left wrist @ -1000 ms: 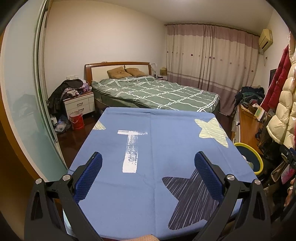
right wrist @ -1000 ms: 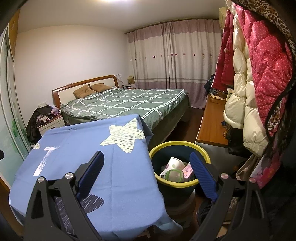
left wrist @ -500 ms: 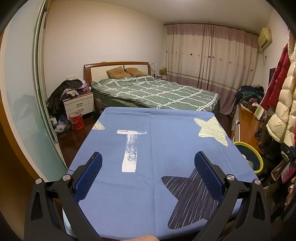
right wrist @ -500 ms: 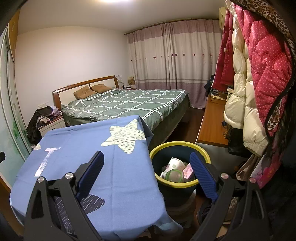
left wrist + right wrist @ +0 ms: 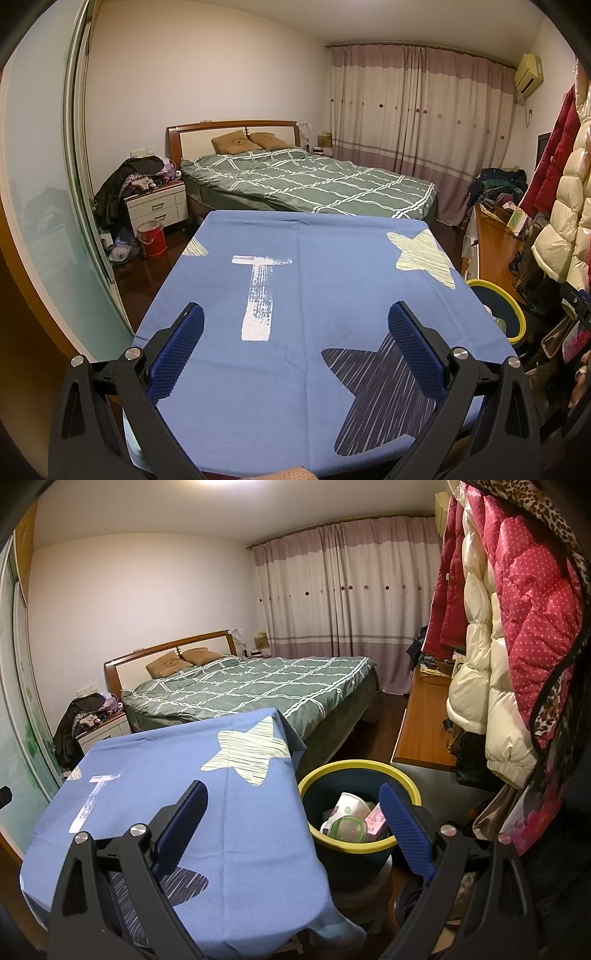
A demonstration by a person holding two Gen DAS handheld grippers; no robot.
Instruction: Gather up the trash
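The blue star tablecloth fills the space between the left gripper's wide-apart, empty fingers. Only the right gripper, also spread and empty, sees into the yellow-rimmed bin: a paper cup and green-lidded container lie between its fingers.

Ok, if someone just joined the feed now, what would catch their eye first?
Probably the blue star-print tablecloth filling the foreground under both open, empty grippers. Next, the yellow-rimmed trash bin just off the table's right edge, already holding a paper cup and a green-lidded container. Behind it all sits the green checked bed.
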